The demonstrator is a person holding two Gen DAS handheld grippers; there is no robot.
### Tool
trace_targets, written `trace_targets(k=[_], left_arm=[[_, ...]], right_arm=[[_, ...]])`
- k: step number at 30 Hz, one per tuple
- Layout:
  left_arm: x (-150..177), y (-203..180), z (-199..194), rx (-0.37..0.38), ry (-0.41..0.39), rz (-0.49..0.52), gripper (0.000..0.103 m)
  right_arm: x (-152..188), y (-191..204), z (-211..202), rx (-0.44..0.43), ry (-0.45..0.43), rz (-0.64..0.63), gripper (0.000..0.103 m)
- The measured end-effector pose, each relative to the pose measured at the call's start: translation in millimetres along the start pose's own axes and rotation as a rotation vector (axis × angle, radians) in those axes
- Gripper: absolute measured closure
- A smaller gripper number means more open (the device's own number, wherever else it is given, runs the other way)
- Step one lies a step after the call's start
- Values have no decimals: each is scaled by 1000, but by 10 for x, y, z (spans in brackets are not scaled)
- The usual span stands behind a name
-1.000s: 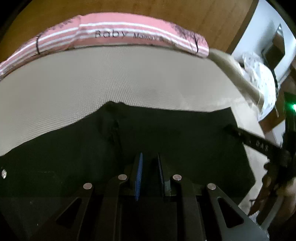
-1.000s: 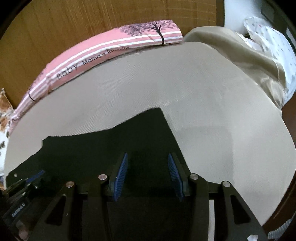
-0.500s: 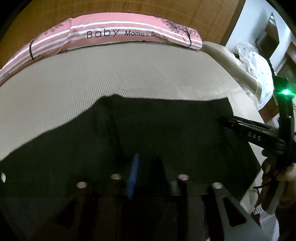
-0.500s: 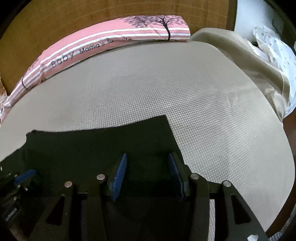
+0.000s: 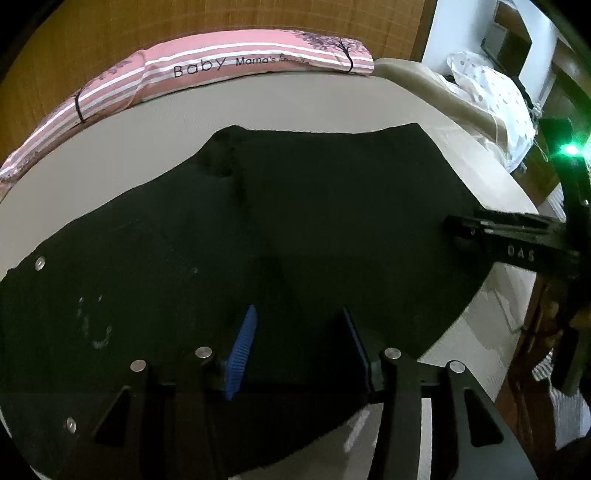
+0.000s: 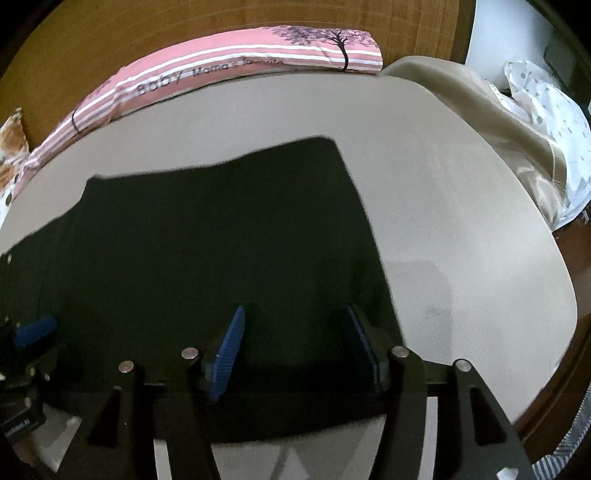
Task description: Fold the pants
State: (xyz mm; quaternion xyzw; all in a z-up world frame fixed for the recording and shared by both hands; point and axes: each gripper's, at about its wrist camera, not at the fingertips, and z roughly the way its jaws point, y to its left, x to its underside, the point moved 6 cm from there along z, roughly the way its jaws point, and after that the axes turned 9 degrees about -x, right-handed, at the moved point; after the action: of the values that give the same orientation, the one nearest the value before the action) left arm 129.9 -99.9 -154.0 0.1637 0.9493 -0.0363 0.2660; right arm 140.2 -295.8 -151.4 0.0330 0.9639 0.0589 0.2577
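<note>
On the bed [image 5: 110,147], black pants [image 5: 295,229] lie flat; left gripper [image 5: 301,347] and right gripper [image 6: 295,339], jaws just opening, hold nothing, likely releasing a finished fold.

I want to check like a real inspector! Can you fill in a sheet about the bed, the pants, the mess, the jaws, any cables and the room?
Surface: beige bed cover, flat.
Job's things: black pants spread on it.
Clutter: pink pillow at the far edge; spotted cloth at the right.
Grippers: left gripper and right gripper over the pants, jaws just opened, nothing clamped.
Cables: nothing seen.
Surroundings: wooden headboard.
</note>
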Motion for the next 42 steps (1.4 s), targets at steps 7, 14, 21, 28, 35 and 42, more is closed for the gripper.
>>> trace_targets(k=[7, 14, 21, 28, 35, 42], left_arm=[[118, 281, -253, -24, -25, -116, 51], [341, 703, -571, -117, -66, -181, 48], [697, 1351, -1075, -53, -143, -422, 47], [1230, 2143, -1244, 189, -147, -866, 37], [1607, 2348, -1002, 356, -58, -1068, 37], [1642, 2334, -784, 388, -50, -1137, 34]], right_arm=[[176, 300, -80, -14, 16, -16, 46], [259, 804, -34, -59, 43, -80, 46], [381, 1487, 19, -134, 68, -189, 46], [441, 1818, -29, -312, 91, -163, 34], [370, 1714, -77, -397, 91, -31, 34], [374, 1648, -104, -386, 87, -15, 35]])
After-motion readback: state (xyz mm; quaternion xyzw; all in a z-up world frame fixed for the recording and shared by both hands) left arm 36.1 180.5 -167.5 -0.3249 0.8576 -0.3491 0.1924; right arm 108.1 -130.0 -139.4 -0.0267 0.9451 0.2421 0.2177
